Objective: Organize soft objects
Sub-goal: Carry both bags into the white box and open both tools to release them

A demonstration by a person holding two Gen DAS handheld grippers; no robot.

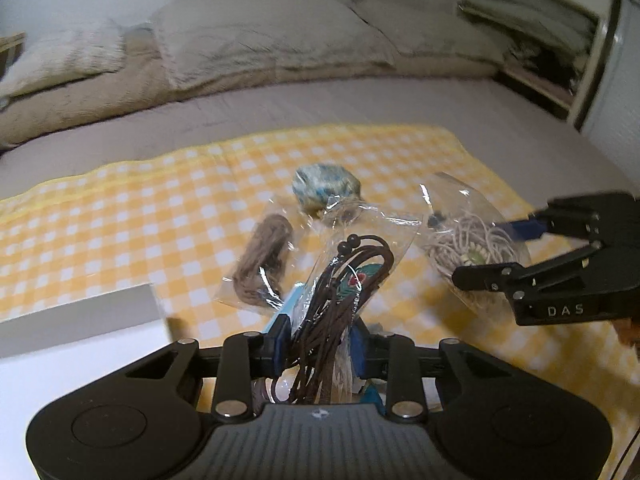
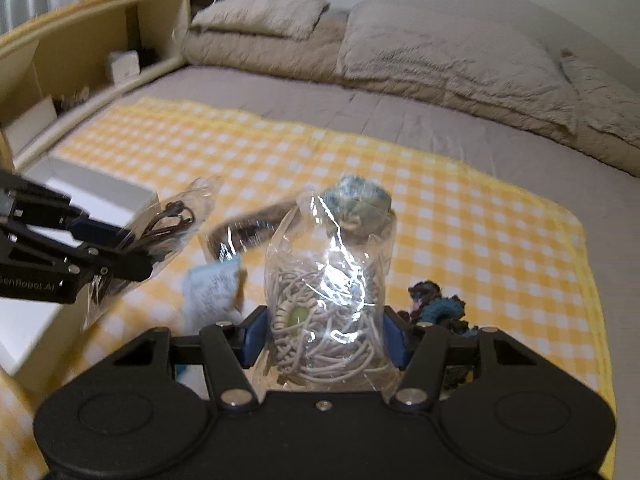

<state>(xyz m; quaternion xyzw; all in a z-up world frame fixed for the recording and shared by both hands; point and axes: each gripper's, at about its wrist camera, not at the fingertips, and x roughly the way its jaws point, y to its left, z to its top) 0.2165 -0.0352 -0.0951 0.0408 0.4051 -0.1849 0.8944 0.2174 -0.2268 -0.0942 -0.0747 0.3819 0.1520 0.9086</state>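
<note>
Your left gripper (image 1: pixel 318 346) has its blue pads closed on a clear, crinkly plastic bag of dark brown cord (image 1: pixel 340 280); the thin, glossy strands are looped, with small round beads at the top and a teal and red charm among them. The bag stands up out of the jaws, lifted off the cloth. Its lower end is hidden behind the gripper body.

Your right gripper (image 2: pixel 324 338) is likewise clamped on a crumpled clear bag of pale grey cord (image 2: pixel 328 320), a tangled coil with a small greenish bead in it. Glare on the plastic washes out much of the upper part.

Below both lies a yellow and white checked cloth (image 1: pixel 140 200), flat and soft, spread over a grey bed sheet (image 1: pixel 360 100). On it, beyond the held bags, rest a bagged skein of tan-brown yarn (image 1: pixel 260 256) and a rounded blue and white mottled bundle (image 1: pixel 324 186), its bag hard to make out. To the right in the right wrist view, a dark knitted lump with teal strands (image 2: pixel 438 306) is partly cut off by the gripper. A white box (image 1: pixel 80 320) sits near left, its contents out of sight. Fluffy beige pillows (image 2: pixel 440 56) line the far side, blurred.
</note>
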